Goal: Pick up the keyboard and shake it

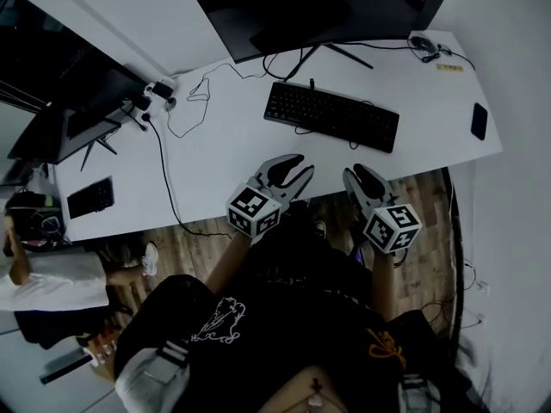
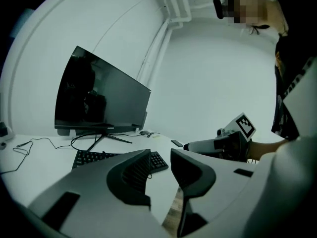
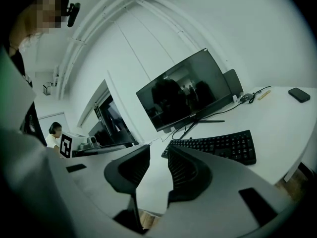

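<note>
Holding both pairs of jaws partly apart, gripping nothing. Hovering the left gripper (image 1: 295, 165) and right gripper (image 1: 360, 175) side by side off the counter (image 1: 224, 157) edge, probably lining up for the keyboard (image 1: 331, 115), lying flat and untouched ahead. Counting two grippers, one keyboard, one phone (image 1: 479, 120).

This is an office. A long white desk (image 1: 215, 153) carries a wide dark monitor (image 1: 318, 7) with a black keyboard (image 1: 331, 114) in front of it, and a second monitor (image 1: 82, 114) stands farther left, with loose cables (image 1: 185, 101) trailing between them. A wood-plank floor (image 1: 185, 248) runs along the desk's near side, where another person (image 1: 52, 278) sits at the left.
</note>
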A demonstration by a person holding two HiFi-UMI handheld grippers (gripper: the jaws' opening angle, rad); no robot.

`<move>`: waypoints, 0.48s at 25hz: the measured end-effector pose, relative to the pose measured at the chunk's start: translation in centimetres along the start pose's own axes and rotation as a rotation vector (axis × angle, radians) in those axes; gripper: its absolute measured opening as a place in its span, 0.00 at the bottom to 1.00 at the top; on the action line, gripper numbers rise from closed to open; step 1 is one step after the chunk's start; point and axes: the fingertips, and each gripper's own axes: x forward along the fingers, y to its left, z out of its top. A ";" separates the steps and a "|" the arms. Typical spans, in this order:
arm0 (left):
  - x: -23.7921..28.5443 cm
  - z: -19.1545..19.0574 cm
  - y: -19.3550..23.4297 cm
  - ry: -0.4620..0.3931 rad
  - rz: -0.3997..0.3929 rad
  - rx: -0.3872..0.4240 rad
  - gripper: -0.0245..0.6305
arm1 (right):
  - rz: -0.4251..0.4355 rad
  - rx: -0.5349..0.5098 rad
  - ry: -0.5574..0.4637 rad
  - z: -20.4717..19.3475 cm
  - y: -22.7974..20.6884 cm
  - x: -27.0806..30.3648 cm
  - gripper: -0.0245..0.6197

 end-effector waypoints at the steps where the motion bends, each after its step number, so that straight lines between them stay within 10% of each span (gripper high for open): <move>1: -0.6 -0.3 -0.7 -0.003 0.003 -0.007 0.24 | 0.010 0.004 -0.002 -0.4 0.5 -0.4 0.22; 12: -6.5 -2.2 -4.0 -0.019 0.048 -0.009 0.15 | 0.079 -0.016 0.023 -4.3 5.1 -2.2 0.12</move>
